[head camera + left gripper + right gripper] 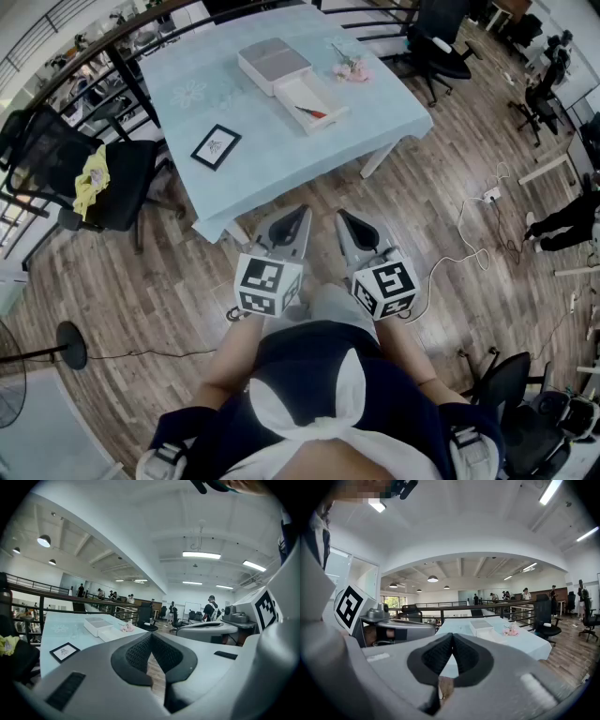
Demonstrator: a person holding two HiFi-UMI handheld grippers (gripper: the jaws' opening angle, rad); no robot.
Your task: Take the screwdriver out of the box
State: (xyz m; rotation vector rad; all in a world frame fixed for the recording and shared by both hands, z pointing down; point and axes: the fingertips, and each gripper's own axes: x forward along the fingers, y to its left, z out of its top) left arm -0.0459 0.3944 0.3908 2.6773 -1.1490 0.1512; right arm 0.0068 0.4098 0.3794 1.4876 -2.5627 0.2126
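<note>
A white open box (309, 101) lies on the pale blue table (262, 141), with a red-handled screwdriver (313, 112) inside it. Its grey-topped lid part (273, 64) sits just behind, seen too in the left gripper view as a lid part (97, 624) and in the right gripper view as a lid part (481, 626). My left gripper (304, 212) and right gripper (341, 217) hang side by side over the wooden floor, short of the table's near edge. Both are shut and empty, their pads meeting tip to tip, the left gripper (151, 635) and the right gripper (452, 637) aimed toward the table.
A black-framed picture (217, 146) lies on the table's left part and a pink flower bunch (352, 69) at its far right. A black chair with a yellow cloth (91, 178) stands left of the table. Office chairs (441, 47) stand beyond. A white cable (464, 244) runs over the floor.
</note>
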